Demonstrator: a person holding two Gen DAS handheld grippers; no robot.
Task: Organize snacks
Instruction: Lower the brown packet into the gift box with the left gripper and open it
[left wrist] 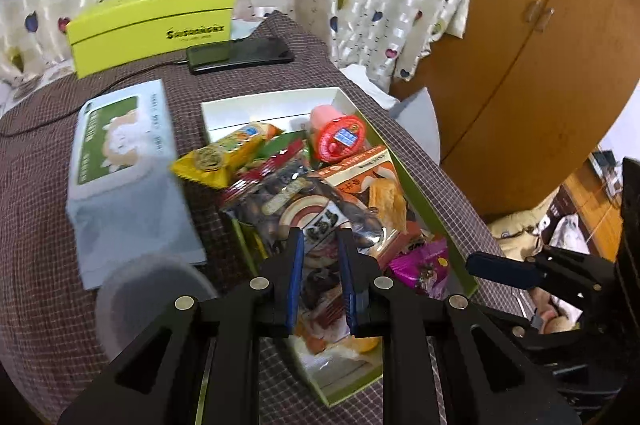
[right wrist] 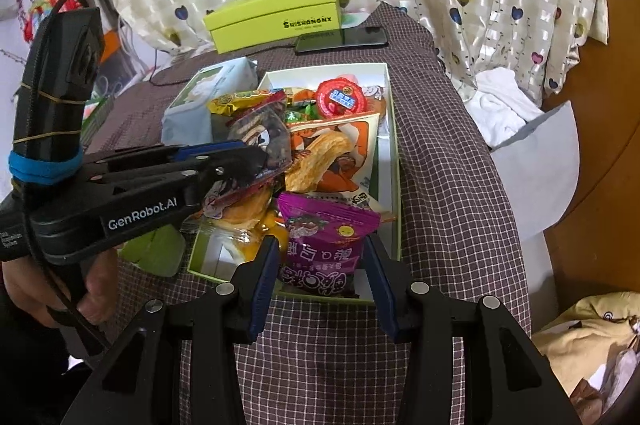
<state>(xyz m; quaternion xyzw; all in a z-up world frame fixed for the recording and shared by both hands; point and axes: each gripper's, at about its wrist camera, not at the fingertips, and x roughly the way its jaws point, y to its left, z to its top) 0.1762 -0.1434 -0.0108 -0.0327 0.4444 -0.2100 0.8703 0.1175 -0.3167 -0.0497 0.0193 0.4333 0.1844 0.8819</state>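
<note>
while the left gripper (left wrist: 320, 245) fingers pinch a dark snack bag (left wrist: 316, 209) over the box (left wrist: 416, 185), right gripper (right wrist: 320, 265) fingers spread wide around a purple packet (right wrist: 324, 241), near end

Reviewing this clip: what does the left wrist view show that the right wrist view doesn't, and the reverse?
Only the left wrist view shows the left hand-held gripper from behind, its pads pinching the dark snack bag, plus a grey cup at its lower left. Only the right wrist view shows the right hand-held gripper open around the purple snack packet, and the person's hand holding the left tool. Both show the snack box, red jelly cup, orange packet, tissue pack, lime-green box and phone.
</note>
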